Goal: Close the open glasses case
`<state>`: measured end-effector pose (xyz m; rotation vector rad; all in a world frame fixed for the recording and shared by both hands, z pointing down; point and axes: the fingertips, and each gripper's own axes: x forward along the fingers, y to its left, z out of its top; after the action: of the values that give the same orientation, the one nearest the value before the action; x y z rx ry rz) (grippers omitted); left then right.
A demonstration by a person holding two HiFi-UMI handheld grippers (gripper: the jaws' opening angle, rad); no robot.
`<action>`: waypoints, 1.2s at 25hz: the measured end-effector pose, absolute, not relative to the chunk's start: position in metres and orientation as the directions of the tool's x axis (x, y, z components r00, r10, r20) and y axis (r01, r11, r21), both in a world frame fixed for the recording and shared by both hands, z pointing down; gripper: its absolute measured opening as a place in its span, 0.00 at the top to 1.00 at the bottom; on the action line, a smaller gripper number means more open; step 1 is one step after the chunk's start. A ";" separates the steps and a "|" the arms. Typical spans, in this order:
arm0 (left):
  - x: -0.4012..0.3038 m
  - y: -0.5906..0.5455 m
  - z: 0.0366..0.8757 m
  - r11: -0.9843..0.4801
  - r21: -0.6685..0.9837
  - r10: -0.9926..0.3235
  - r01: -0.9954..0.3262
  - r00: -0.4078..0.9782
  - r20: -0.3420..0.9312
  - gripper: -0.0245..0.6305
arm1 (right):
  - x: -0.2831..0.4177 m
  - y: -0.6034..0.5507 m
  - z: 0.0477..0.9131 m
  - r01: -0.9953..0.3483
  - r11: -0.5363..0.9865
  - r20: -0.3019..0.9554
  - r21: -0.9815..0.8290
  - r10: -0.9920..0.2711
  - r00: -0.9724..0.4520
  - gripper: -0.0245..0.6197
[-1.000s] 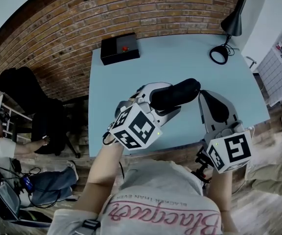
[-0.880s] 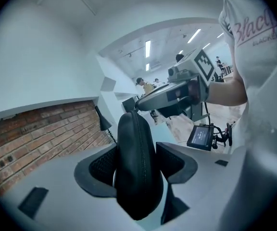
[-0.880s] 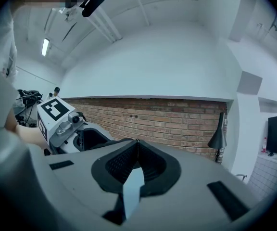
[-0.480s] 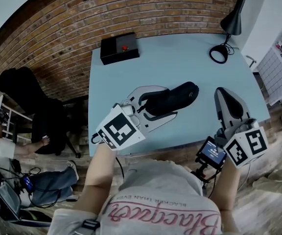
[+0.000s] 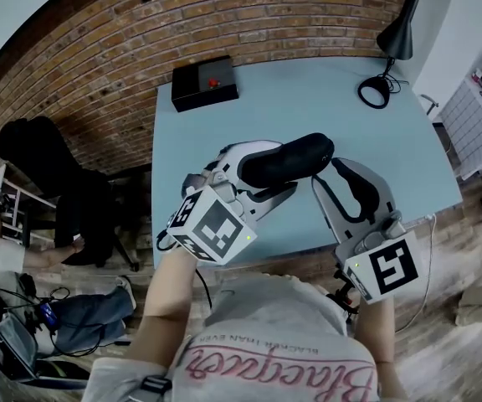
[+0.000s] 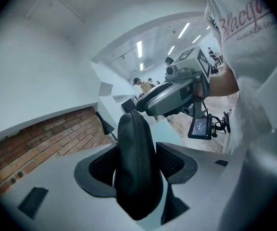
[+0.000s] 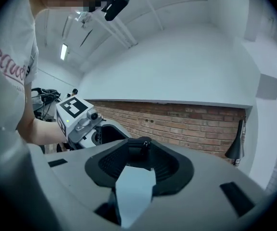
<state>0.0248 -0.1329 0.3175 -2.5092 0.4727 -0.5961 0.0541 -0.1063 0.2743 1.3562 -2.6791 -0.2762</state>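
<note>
Setting: pale blue bench (image 5: 308, 90) against a brick wall (image 5: 224, 15).
Item: black glasses case (image 5: 287, 159), held up over mid-bench.
Handling: judged light, semi-rigid with a fabric skin and little slip; best held across the body, zip seam left free.
Left gripper (image 6: 136, 170): jaws clamped across the case's body.
Right gripper (image 7: 137, 160): jaws have just been opening and stand wide apart; the case's zip end lies at their tips, unpressed.

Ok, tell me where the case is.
Head view, centre: the case is clamped in the left gripper over the table; the right gripper, jaws just opened, gripping nothing, sits at its right end.
</note>
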 end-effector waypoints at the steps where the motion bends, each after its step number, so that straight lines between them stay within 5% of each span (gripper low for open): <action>1: 0.025 -0.133 0.317 -0.795 -0.572 -0.444 -0.202 0.836 0.322 0.56 | 0.051 -0.109 0.273 -0.796 0.562 0.020 0.226 -0.820 -0.573 0.76; 14: 0.015 -0.147 0.309 -0.609 -0.776 -0.586 -0.166 0.753 0.300 0.56 | 0.060 -0.117 0.272 -0.822 0.528 -0.005 0.215 -0.841 -0.541 0.93; 25: 0.010 -0.149 0.300 -0.584 -0.795 -0.606 -0.164 0.740 0.293 0.56 | 0.045 -0.122 0.273 -0.833 0.474 -0.035 0.286 -0.863 -0.504 0.93; 30: 0.010 -0.144 0.298 -0.538 -0.836 -0.616 -0.112 0.729 0.299 0.56 | 0.045 -0.129 0.276 -0.843 0.451 -0.017 0.292 -0.879 -0.476 0.83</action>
<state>0.0103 -0.1442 0.2984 -2.0633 0.5501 -0.7361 0.0447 -0.1285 0.2759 1.5273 -2.5573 -0.3949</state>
